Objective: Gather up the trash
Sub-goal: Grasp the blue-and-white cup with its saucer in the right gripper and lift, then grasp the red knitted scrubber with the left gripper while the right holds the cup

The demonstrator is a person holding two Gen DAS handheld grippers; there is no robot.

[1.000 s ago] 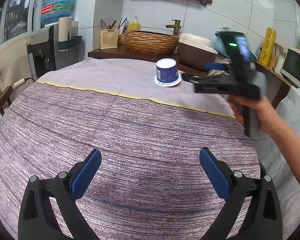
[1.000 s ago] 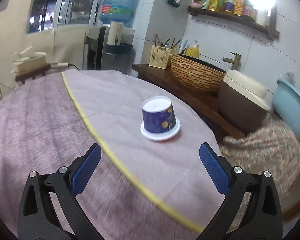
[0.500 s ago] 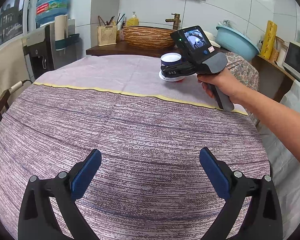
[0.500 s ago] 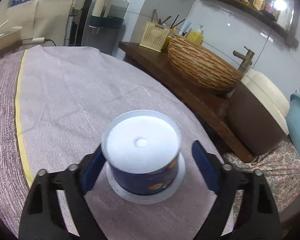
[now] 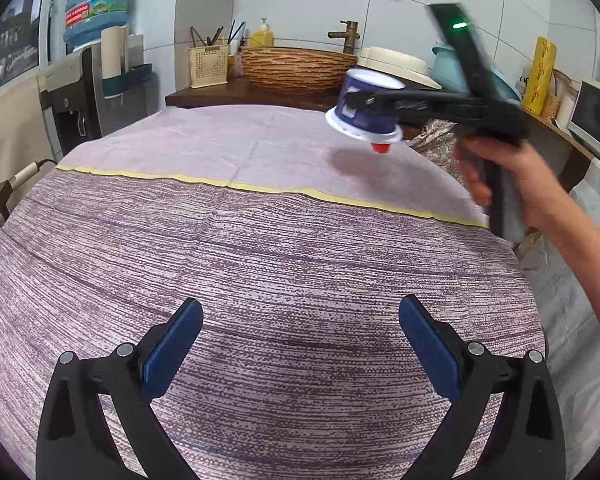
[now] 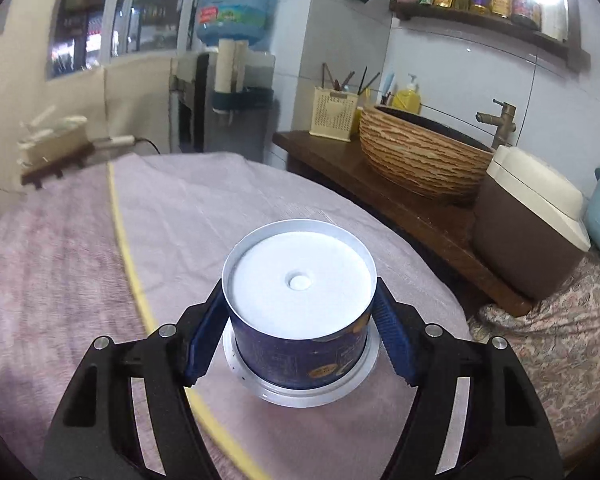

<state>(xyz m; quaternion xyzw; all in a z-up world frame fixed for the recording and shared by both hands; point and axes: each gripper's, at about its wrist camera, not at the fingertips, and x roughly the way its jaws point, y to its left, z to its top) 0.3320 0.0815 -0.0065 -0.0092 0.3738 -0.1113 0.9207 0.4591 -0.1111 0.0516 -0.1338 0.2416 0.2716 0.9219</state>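
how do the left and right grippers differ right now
The left gripper is open with nothing between its pads; the right gripper is shut on the blue cup. The left gripper hangs over bare tablecloth near the table's close edge; the right gripper is farther off, with the blue cup tilted and clear of the cloth. Both are black with blue pads.
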